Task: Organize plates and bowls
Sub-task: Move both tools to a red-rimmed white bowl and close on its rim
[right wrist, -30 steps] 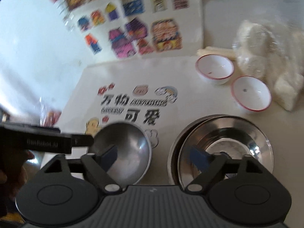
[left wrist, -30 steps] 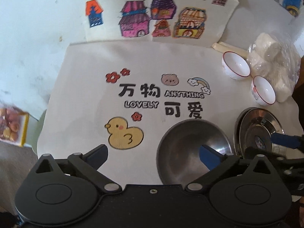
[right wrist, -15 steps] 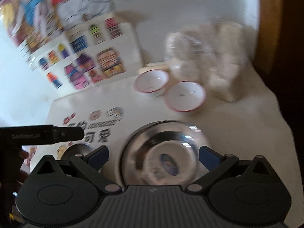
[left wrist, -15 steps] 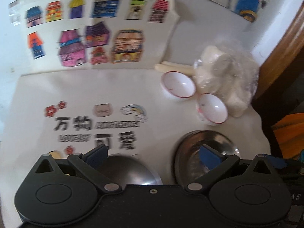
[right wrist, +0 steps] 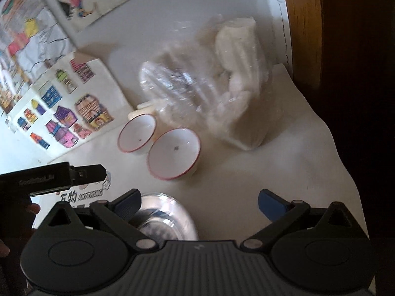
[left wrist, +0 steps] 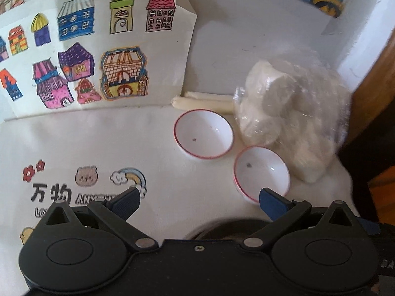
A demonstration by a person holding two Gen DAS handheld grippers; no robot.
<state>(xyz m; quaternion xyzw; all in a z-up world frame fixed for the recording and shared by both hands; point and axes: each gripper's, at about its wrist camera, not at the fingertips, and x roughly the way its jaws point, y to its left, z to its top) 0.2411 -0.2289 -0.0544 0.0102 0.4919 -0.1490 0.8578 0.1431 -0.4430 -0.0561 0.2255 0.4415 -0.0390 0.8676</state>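
Both grippers angled down, left gripper (left wrist: 198, 196) and right gripper (right wrist: 198, 198) fingers spread wide, nothing held, over the red-rimmed bowls (left wrist: 261, 171).

Steel bowl (right wrist: 163, 218) half hidden behind right tool (right wrist: 198, 202).

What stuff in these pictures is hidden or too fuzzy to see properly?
- Metal dishes: in the right wrist view, the right gripper covers most of them; how many is unclear.
- Same dishes in the left wrist view: only a dark rim shows behind the left gripper.
- Plastic bag: glare and blur hide what the white lumps are.
- Tablecloth lettering: partly covered by the fingers.
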